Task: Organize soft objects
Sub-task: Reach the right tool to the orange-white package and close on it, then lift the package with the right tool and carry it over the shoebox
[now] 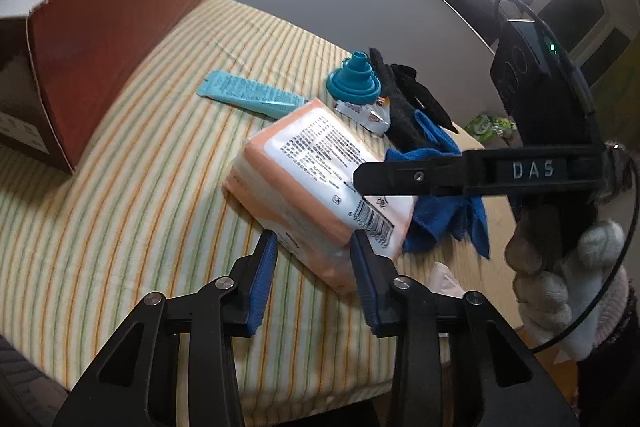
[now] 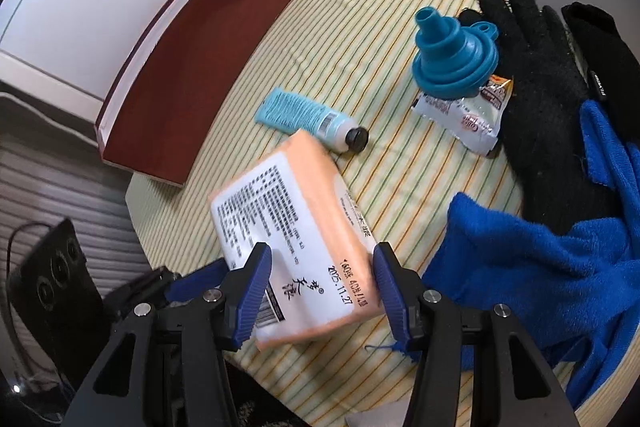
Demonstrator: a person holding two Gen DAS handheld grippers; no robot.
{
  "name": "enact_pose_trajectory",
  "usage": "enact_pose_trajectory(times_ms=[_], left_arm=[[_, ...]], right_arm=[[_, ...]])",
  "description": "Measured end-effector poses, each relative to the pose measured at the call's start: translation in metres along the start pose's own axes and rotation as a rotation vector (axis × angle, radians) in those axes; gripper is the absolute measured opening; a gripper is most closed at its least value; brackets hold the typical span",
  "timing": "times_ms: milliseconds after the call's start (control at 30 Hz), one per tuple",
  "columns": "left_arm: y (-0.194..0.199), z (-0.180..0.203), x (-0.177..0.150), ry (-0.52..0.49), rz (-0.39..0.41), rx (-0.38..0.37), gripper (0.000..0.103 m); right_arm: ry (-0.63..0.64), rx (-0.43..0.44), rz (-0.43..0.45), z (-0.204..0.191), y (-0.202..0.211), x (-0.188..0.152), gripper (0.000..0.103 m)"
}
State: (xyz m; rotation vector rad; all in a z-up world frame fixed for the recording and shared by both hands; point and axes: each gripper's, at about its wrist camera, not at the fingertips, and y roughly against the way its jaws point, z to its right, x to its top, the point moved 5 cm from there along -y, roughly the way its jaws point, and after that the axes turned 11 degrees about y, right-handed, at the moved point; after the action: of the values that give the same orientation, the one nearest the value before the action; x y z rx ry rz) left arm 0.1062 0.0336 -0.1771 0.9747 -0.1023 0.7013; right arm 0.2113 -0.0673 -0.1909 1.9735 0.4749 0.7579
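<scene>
Here the tissue pack (image 1: 320,183), orange and white with printed text and a barcode, lies tilted on the striped cloth (image 1: 120,187) that covers the worktop. The left gripper (image 1: 314,277) has its jaws spread, one on each side of the pack's near corner; whether the pads touch it I cannot tell. In the right wrist view the right gripper (image 2: 322,291) also stands with jaws spread on either side of the pack (image 2: 292,227), at the end bearing the date print, and the pack there looks blurred.

Just beyond the pack lies a light blue tube (image 2: 308,119) with a black cap, close to the pack's far corner. A teal funnel (image 2: 454,55) sits mouth down farther back, its rim over a small snack packet (image 2: 468,115). Beside these lie a black glove (image 2: 548,115) and a blue cloth (image 2: 532,267), the cloth partly over the glove and near the pack's right side. A dark red box (image 1: 108,39) stands on the striped cloth to the left, well apart from the pack. In the left wrist view a gloved hand (image 1: 568,279) holds the right gripper's handle.
</scene>
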Motion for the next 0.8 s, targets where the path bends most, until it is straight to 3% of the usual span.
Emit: enact_pose_trajectory(times_ms=[200, 333, 467, 800], left_arm=[[-0.002, -0.002, 0.000, 0.026, -0.037, -0.030, 0.038], [-0.003, 0.007, -0.003, -0.017, -0.043, -0.032, 0.038], [-0.004, 0.018, -0.006, -0.064, -0.025, -0.014, 0.039], [0.005, 0.017, -0.004, -0.075, 0.012, -0.005, 0.040]], right_arm=[[-0.020, 0.015, 0.010, 0.002, -0.001, -0.001, 0.049], [-0.030, 0.021, 0.011, -0.002, 0.000, -0.004, 0.049], [-0.010, -0.006, 0.007, -0.010, -0.002, -0.006, 0.049], [-0.004, -0.006, 0.012, -0.028, 0.001, -0.015, 0.049]])
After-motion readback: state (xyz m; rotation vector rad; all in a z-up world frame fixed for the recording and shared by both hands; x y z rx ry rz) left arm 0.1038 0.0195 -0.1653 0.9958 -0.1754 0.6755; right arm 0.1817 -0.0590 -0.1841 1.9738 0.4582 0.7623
